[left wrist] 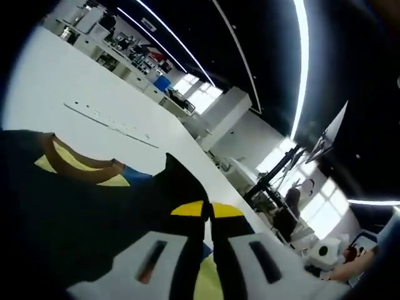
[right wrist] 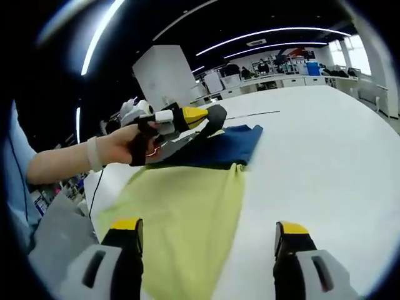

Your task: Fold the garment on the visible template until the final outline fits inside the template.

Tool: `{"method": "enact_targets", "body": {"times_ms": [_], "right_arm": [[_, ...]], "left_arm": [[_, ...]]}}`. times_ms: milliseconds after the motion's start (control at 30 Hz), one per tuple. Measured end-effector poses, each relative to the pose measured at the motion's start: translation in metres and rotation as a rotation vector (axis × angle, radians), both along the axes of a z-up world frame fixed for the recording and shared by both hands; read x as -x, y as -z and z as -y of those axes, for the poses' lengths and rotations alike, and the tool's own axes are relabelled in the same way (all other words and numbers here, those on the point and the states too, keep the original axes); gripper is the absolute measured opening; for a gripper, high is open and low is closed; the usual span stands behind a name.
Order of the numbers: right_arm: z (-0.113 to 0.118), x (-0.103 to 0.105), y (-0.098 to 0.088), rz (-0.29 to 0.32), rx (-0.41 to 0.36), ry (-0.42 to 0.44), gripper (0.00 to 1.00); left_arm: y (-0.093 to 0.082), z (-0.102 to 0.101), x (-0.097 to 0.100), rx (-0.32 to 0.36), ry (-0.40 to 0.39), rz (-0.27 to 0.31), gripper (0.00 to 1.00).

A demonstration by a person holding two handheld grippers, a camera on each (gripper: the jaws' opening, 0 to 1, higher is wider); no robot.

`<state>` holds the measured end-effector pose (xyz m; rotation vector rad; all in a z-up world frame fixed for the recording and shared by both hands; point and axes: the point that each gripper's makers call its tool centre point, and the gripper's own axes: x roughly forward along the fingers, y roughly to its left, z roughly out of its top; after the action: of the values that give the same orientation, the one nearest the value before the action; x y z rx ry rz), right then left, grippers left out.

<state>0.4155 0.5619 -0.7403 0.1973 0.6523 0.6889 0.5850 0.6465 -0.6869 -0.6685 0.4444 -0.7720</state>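
Garment (right wrist: 187, 206) pinched by left gripper (left wrist: 207, 215) (lifted), right gripper (right wrist: 206, 240) spread above it

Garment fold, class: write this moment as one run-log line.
left tool: shut on garment, lifting its dark edge | right tool: open, above the yellow part | table: white | fold: unfinished

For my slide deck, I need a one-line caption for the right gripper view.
Open right tool over a yellow-green garment on the white table, while the left tool lifts its dark blue part.
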Motion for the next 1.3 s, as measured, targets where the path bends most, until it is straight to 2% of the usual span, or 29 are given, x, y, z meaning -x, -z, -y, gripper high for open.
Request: {"method": "enact_targets", "body": {"times_ms": [267,467,567,667,800,900,1033,1167,1300], "right_arm": [[-0.001,0.002,0.001,-0.004,-0.003,-0.003,0.86],[-0.004,0.003,0.003,-0.012,-0.004,-0.011,0.86],[-0.004,0.002,0.003,-0.013,-0.005,-0.011,0.86],[-0.004,0.002,0.003,-0.015,-0.005,-0.012,0.86],[-0.005,0.002,0.001,-0.01,-0.002,-0.017,0.87],[-0.005,0.001,0.001,-0.009,-0.004,-0.018,0.87],[-0.007,0.0,0.0,-0.008,-0.005,-0.024,0.87],[-0.008,0.0,0.0,-0.01,-0.001,-0.028,0.87],[-0.009,0.0,-0.001,-0.005,0.0,-0.03,0.87]], "left_arm": [[0.017,0.009,0.008,-0.046,0.041,-0.022,0.0],[0.022,0.009,0.013,-0.075,0.069,-0.022,0.01],[0.02,0.01,0.014,-0.081,0.081,-0.005,0.06],[0.017,0.01,0.013,-0.082,0.086,0.014,0.17],[0.022,0.006,0.013,-0.165,0.09,0.055,0.38],[0.03,-0.001,0.009,-0.25,0.081,0.085,0.58],[0.038,-0.008,0.008,-0.334,0.085,0.101,0.8],[0.045,-0.016,0.009,-0.431,0.107,0.132,0.93],[0.052,-0.025,0.015,-0.522,0.152,0.151,0.99]]}}
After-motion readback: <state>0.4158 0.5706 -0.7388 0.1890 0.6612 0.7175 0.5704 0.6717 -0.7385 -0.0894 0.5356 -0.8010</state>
